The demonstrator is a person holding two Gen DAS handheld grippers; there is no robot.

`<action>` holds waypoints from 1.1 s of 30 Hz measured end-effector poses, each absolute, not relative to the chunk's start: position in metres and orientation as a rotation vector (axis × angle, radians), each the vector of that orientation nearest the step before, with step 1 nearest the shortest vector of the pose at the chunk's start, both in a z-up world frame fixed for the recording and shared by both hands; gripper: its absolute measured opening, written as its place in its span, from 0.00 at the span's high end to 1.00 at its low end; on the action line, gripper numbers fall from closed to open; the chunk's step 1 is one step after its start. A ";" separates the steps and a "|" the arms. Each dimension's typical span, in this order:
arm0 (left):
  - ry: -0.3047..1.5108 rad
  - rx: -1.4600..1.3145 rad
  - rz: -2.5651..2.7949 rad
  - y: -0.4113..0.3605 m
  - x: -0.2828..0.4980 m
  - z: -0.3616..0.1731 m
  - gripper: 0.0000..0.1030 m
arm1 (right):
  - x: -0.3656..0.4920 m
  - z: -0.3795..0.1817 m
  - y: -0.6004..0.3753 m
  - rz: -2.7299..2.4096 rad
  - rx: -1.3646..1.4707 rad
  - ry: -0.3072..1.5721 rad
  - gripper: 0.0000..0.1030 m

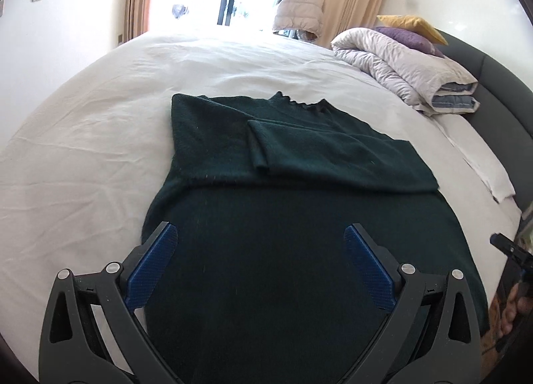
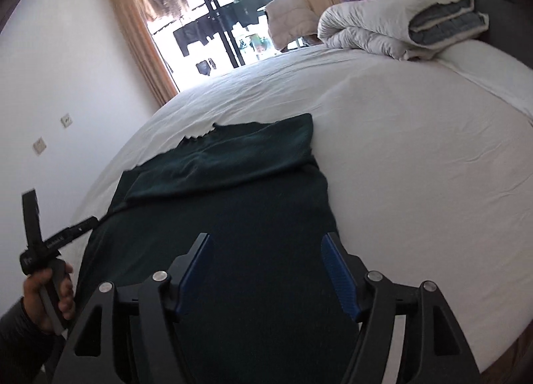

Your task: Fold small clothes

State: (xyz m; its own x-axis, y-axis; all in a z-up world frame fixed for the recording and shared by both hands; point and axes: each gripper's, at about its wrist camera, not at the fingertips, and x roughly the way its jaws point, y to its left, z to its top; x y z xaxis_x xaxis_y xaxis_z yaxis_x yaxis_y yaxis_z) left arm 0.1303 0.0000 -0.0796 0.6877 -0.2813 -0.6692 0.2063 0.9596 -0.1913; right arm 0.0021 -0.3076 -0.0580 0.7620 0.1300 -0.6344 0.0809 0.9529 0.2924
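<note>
**Sleeves in, both grippers free above the hem**

The bed (image 1: 100, 124), under a white sheet, fills both wrist views; a rolled duvet (image 1: 403, 64) with purple and yellow cushions sits toward 1 o'clock in the left view, near the grey headboard. The dark green sweater (image 1: 283, 217) lies flat on the sheet, collar toward 12 o'clock, hem end toward 6 o'clock beneath the cameras. Its sleeves are already folded across the chest, forming a band (image 1: 333, 154) over the upper body.

The left gripper (image 1: 261, 270) hovers over the lower sweater, fingers spread wide, nothing between them. The right gripper (image 2: 266, 270) likewise hangs over the hem end with fingers apart and empty. The person's left hand (image 2: 50, 297) shows at 8 o'clock in the right view.

Judged from this layout, the side folds are done and the lengthwise fold remains. The next move likely calls for each gripper to pinch a hem corner and carry it toward the collar, keeping the edges aligned.
</note>
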 end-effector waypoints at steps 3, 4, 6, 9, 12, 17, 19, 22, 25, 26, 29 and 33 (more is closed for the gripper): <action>0.711 0.022 -0.328 -0.004 0.066 -0.072 0.01 | -0.033 -0.055 -0.296 0.041 0.336 0.665 0.21; 0.696 0.082 -0.332 -0.007 0.046 -0.074 0.01 | -0.044 -0.053 -0.295 0.039 0.355 0.644 0.19; 0.675 0.194 -0.327 -0.011 0.010 -0.079 0.01 | -0.060 -0.049 -0.292 0.046 0.386 0.616 0.18; 0.676 0.255 -0.338 -0.010 -0.031 -0.093 0.01 | -0.073 -0.047 -0.279 0.068 0.407 0.610 0.18; 0.722 0.256 -0.349 -0.011 -0.052 -0.105 0.01 | -0.070 -0.054 -0.257 0.151 0.452 0.639 0.18; 0.719 0.260 -0.355 -0.017 -0.064 -0.108 0.01 | -0.061 -0.074 -0.220 0.223 0.486 0.711 0.18; 0.720 0.273 -0.333 -0.015 -0.063 -0.109 0.01 | -0.057 -0.080 -0.212 0.226 0.493 0.735 0.18; 0.712 0.249 -0.314 -0.008 -0.061 -0.104 0.01 | -0.045 -0.078 -0.207 0.245 0.489 0.754 0.19; 0.708 0.168 -0.347 -0.006 -0.044 -0.087 0.01 | -0.022 -0.073 -0.202 0.297 0.510 0.755 0.24; 0.709 0.139 -0.360 -0.009 -0.034 -0.081 0.01 | -0.011 -0.075 -0.199 0.319 0.525 0.765 0.24; 0.754 0.083 -0.372 -0.021 0.001 -0.082 0.01 | 0.021 -0.100 -0.195 0.312 0.607 0.863 0.30; 0.919 0.177 -0.278 -0.032 0.029 -0.118 0.01 | 0.028 -0.124 -0.212 0.290 0.648 0.885 0.55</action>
State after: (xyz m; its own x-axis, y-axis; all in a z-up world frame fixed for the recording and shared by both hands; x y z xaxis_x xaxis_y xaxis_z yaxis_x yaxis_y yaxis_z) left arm 0.0292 -0.0325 -0.1181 0.5747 -0.1609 -0.8024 0.3113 0.9498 0.0324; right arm 0.0284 -0.2125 -0.1239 0.6108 0.4887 -0.6230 0.0261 0.7740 0.6327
